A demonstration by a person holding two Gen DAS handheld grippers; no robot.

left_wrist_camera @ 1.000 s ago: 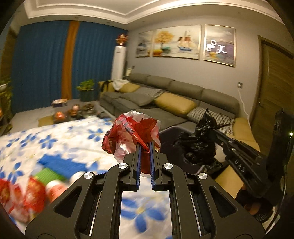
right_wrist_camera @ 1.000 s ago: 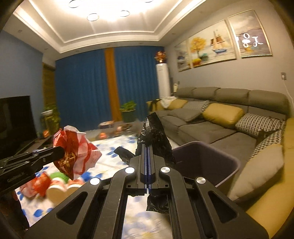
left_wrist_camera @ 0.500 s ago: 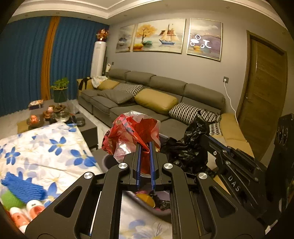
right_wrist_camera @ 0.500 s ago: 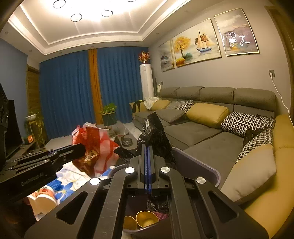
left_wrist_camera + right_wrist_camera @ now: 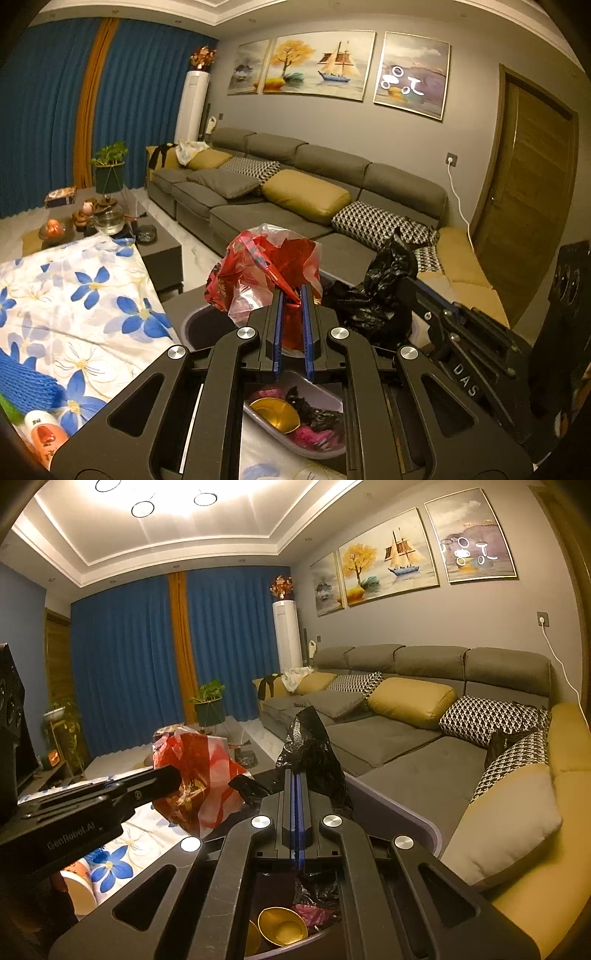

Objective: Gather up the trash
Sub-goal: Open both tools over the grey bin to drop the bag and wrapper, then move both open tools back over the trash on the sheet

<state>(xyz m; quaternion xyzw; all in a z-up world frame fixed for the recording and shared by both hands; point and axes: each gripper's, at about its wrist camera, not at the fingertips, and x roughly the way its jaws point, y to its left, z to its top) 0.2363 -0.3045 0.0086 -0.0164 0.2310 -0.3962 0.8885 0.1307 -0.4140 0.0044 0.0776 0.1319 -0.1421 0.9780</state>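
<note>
My left gripper point(image 5: 292, 291) is shut on a crumpled red and clear plastic bag point(image 5: 258, 269) and holds it above a grey trash bin point(image 5: 201, 321). The bag also shows in the right wrist view point(image 5: 199, 775). My right gripper point(image 5: 296, 775) is shut on a crumpled black plastic bag point(image 5: 314, 753), also held over the bin point(image 5: 402, 812). The black bag shows in the left wrist view point(image 5: 376, 291) to the right of the red one. Inside the bin lie a gold bowl point(image 5: 282, 925), pink and black scraps point(image 5: 314, 424).
A table with a blue-flowered cloth point(image 5: 74, 306) is to the left, bearing a blue foam net point(image 5: 22, 380) and a small bottle point(image 5: 44, 435). A grey sofa point(image 5: 295, 184) with cushions stands behind. A dark coffee table point(image 5: 155, 247) is beyond the cloth.
Both grippers have moved right from over the flowered table to above the bin, each still holding its bag. The bin's contents have come into view below.
</note>
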